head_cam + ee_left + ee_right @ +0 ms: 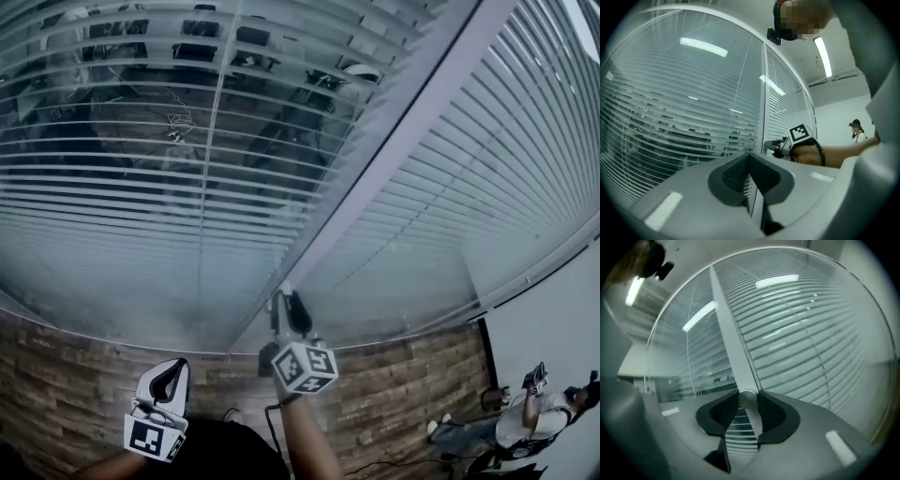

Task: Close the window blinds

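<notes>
Two slatted blinds hang behind glass, split by a pale frame post [394, 159]. The left blind [141, 187] has its slats tilted apart, so a room shows through; the right blind [511, 159] looks flatter. My right gripper [284, 298] is at the foot of the post, shut on the round end of the blind wand [747, 398], which sits pinched between both pads. My left gripper [167, 377] is held low at the left, away from the blinds. Its jaws meet with nothing between them [750, 158]. The right gripper [780, 146] also shows in the left gripper view.
A band of wood-look planks [403, 375] runs below the glass. A person [539, 412] is at the lower right by a white wall, and also appears far off [856, 130] in the left gripper view. Ceiling lights reflect in the glass [703, 47].
</notes>
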`<state>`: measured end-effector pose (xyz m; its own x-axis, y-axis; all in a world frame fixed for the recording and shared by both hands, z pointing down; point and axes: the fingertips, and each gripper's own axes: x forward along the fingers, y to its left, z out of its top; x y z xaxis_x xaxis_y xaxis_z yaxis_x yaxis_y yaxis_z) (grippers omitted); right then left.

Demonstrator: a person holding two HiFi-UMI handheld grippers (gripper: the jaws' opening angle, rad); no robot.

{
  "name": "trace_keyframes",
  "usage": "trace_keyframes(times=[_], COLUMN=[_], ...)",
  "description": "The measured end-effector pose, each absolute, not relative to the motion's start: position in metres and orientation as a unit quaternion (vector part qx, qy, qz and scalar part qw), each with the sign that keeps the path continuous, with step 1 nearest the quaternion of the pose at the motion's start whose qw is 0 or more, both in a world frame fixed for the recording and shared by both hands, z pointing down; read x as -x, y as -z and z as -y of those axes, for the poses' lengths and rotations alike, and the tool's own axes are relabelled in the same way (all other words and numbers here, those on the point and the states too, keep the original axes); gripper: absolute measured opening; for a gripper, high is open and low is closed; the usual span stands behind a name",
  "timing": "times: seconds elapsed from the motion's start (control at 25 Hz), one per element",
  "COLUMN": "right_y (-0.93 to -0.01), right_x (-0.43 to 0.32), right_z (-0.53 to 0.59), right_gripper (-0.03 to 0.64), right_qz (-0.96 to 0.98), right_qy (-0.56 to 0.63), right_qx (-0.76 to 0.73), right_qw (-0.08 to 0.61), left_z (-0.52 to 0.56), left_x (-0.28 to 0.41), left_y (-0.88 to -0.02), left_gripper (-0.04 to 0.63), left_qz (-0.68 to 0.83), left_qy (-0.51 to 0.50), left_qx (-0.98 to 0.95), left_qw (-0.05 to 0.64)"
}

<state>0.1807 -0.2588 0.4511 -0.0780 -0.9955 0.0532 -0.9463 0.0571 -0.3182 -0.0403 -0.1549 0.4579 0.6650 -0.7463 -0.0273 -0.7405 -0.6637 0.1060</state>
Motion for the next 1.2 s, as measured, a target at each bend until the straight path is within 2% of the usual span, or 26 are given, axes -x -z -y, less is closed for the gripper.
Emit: trace_keyframes(times=[0.12, 0.2, 0.32, 0.4, 0.48, 0.52, 0.68, 0.76, 0.84, 0.88, 0.96, 1.0, 1.08, 1.2], right_y=[-0.459, -0.463, -0.46, -0.455, -0.454, -0.454, -0.452, -0.449, -0.448, -0.447, -0.444, -0.443, -0.443, -0.452], right_x=[-0.169, -0.163, -0.161, -0.162, -0.164, -0.164, -0.168, -0.169, -0.169, -0.17, -0.171, -0.17, -0.163, -0.157], right_z=[0.253, 0.251, 0.258, 0.26, 0.259, 0.259, 0.252, 0.249, 0.247, 0.247, 0.248, 0.249, 0.249, 0.252], right_gripper=[0.155, 0.158, 0.139, 0.129, 0.127, 0.127, 0.127, 0.127, 0.127, 0.129, 0.132, 0.139, 0.201, 0.171], right_qz=[-0.708, -0.684, -0.658, -0.65, -0.658, -0.671, -0.715, -0.71, -0.706, -0.707, -0.715, -0.716, -0.701, -0.662], right_qy=[-0.02, -0.104, -0.161, -0.175, -0.158, -0.131, 0.064, 0.14, 0.175, 0.173, 0.117, 0.066, -0.048, -0.155], right_qx=[0.696, 0.688, 0.677, 0.674, 0.682, 0.689, 0.697, 0.679, 0.665, 0.666, 0.684, 0.695, 0.699, 0.684], right_qw=[-0.116, -0.218, -0.286, -0.304, -0.278, -0.243, 0.015, 0.122, 0.17, 0.164, 0.082, 0.014, -0.129, -0.263], left_z=[0.154, 0.154, 0.155, 0.156, 0.156, 0.156, 0.152, 0.148, 0.146, 0.146, 0.148, 0.15, 0.153, 0.154], left_x=[0.047, 0.051, 0.051, 0.05, 0.052, 0.053, 0.06, 0.062, 0.062, 0.061, 0.059, 0.058, 0.06, 0.062], left_y=[-0.464, -0.466, -0.462, -0.457, -0.455, -0.455, -0.459, -0.457, -0.456, -0.456, -0.454, -0.453, -0.455, -0.462], left_gripper=[0.002, 0.002, 0.002, 0.002, 0.002, 0.002, 0.002, 0.002, 0.002, 0.002, 0.002, 0.002, 0.002, 0.002], left_qz=[0.409, 0.411, 0.412, 0.41, 0.41, 0.411, 0.409, 0.406, 0.404, 0.403, 0.404, 0.405, 0.409, 0.412], left_qy=[0.035, 0.036, 0.034, 0.033, 0.032, 0.033, 0.041, 0.044, 0.044, 0.045, 0.044, 0.044, 0.043, 0.042], left_qx=[-0.911, -0.909, -0.909, -0.91, -0.91, -0.91, -0.91, -0.912, -0.913, -0.913, -0.913, -0.912, -0.91, -0.909], left_qw=[0.045, 0.048, 0.048, 0.049, 0.048, 0.049, 0.045, 0.042, 0.043, 0.044, 0.043, 0.045, 0.048, 0.055])
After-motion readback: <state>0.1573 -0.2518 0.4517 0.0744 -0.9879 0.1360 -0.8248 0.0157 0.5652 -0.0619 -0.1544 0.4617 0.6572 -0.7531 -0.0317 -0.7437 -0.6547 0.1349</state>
